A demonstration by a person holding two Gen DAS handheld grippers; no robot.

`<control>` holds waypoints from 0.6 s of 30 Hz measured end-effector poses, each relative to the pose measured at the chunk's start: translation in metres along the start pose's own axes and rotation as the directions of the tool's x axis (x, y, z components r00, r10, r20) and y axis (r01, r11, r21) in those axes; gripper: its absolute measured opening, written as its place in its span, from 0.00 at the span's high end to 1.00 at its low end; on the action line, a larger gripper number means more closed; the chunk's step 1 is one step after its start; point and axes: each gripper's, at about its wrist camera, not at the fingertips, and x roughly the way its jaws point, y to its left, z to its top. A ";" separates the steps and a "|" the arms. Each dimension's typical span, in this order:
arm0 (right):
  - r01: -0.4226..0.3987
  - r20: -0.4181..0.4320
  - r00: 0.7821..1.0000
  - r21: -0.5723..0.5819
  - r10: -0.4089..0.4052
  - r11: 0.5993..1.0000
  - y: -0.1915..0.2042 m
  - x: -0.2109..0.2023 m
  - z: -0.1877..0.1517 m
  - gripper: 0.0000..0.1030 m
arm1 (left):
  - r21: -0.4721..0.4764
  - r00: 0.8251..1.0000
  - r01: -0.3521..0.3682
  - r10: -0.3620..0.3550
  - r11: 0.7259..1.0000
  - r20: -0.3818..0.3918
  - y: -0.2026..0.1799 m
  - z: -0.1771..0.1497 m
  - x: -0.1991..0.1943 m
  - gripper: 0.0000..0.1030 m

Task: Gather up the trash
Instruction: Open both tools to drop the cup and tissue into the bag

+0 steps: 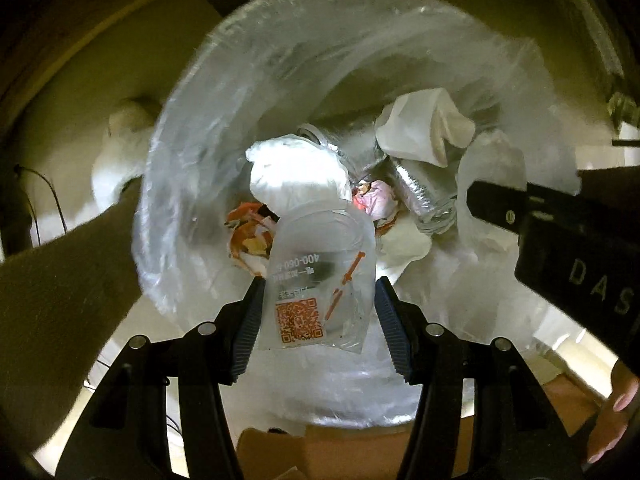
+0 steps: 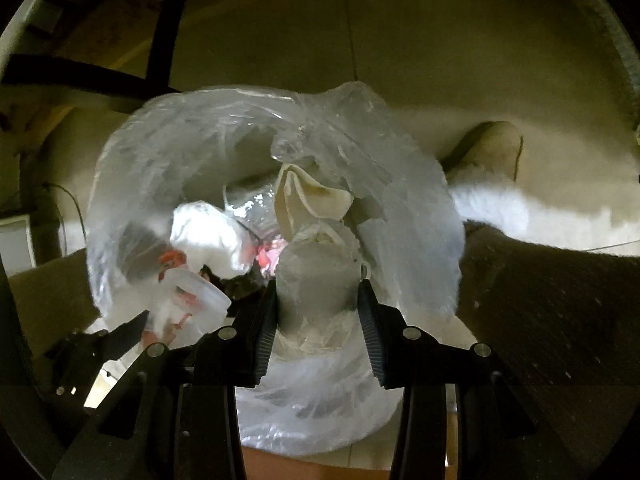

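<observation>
Both pairs of jaws point down into the mouth of a bin lined with a clear plastic bag [image 1: 208,128], and each is closed on one piece of trash. Between the pads of the left gripper [image 1: 318,280] sits a crushed clear plastic cup [image 1: 320,276] with orange print and a square code on it; the pads press its two sides, and its open end reaches ahead of the jaws toward the bin's middle. The right gripper [image 2: 318,292] is narrowed on a crumpled white plastic wad [image 2: 318,280], which bulges forward past the fingertips.

Both pieces look very light and soft. The cup is thin, already flattened and probably slick, so a squeeze across its flat sides, as now, should hold better than a pinch at the rim. The wad is loose film that gives under pressure and may cling to the pads on release.

Ahead of and below the jaws lie a white paper cup [image 1: 424,128], a silvery foil wrapper [image 1: 416,188], a white bag [image 1: 296,172] and orange scraps [image 1: 248,236], already in the liner.
</observation>
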 end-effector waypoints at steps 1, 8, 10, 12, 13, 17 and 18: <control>0.001 -0.005 1.000 0.000 -0.001 1.000 -0.001 0.004 0.002 0.64 | 0.004 1.000 0.004 -0.004 1.000 -0.002 -0.001 0.004 0.003 0.45; 0.017 -0.034 0.999 -0.012 -0.017 1.000 0.001 0.017 0.009 0.63 | 0.095 1.000 0.010 -0.009 0.995 -0.010 -0.005 0.012 0.014 0.45; 0.018 -0.031 0.999 -0.015 -0.019 1.000 0.002 0.018 0.010 0.63 | 0.093 1.000 0.017 -0.017 0.996 -0.007 -0.004 0.012 0.016 0.39; 0.020 -0.027 0.999 -0.016 -0.021 1.000 0.000 0.015 0.010 0.63 | 0.089 1.000 0.022 -0.022 0.996 0.000 -0.003 0.011 0.014 0.29; 0.024 -0.023 0.999 -0.015 -0.024 1.000 0.000 0.013 0.009 0.63 | 0.092 1.000 0.025 -0.026 0.995 0.007 -0.003 0.010 0.011 0.26; 0.026 0.003 1.000 -0.015 -0.026 1.000 0.002 0.005 0.005 0.58 | 0.093 0.999 0.019 -0.022 0.996 0.039 -0.003 0.005 -0.003 0.10; 0.026 0.010 1.000 -0.016 -0.026 1.000 0.002 0.003 0.002 0.49 | 0.082 0.999 0.024 -0.028 0.996 0.042 -0.002 0.003 -0.007 0.09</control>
